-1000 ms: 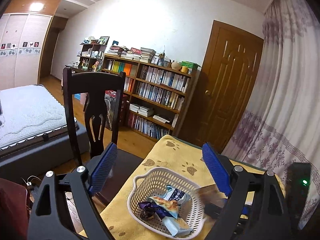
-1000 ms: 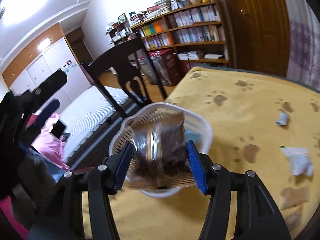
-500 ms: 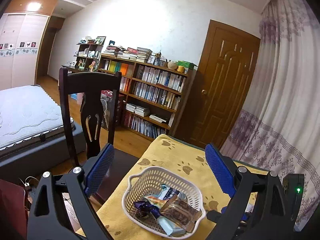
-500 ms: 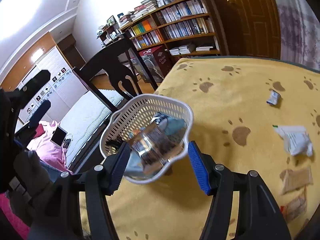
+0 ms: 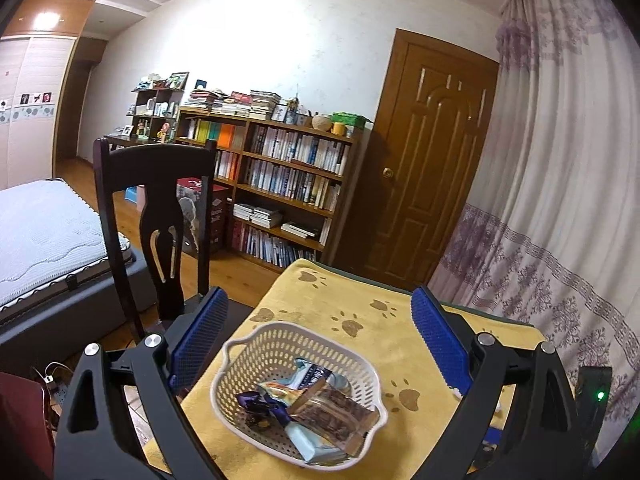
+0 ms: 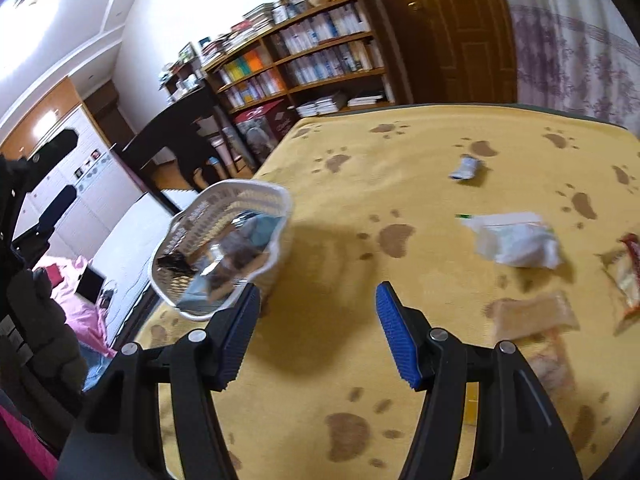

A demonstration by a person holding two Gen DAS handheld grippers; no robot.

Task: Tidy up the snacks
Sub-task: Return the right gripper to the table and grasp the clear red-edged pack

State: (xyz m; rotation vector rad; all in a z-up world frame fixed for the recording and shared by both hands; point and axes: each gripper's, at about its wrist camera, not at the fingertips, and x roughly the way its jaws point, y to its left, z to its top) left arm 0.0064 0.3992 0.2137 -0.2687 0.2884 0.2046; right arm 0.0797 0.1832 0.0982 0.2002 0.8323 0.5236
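left wrist view: snacks are seen piled in the white basket [image 5: 240, 364] at lower centre.
the left gripper [image 5: 320, 332] is held wide apart and empty above the basket, where a brown packet [image 5: 334, 414] lies on top. in the right wrist view, the right gripper [image 6: 318, 334] is spread and empty at lower centre; a white packet [image 6: 516, 240] and a tan packet [image 6: 530, 316] are seen on the yellow cloth [image 6: 400, 160] at right.

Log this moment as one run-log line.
left gripper: open, empty | right gripper: open, empty | basket: holds several snacks | white packet: on yellow cloth
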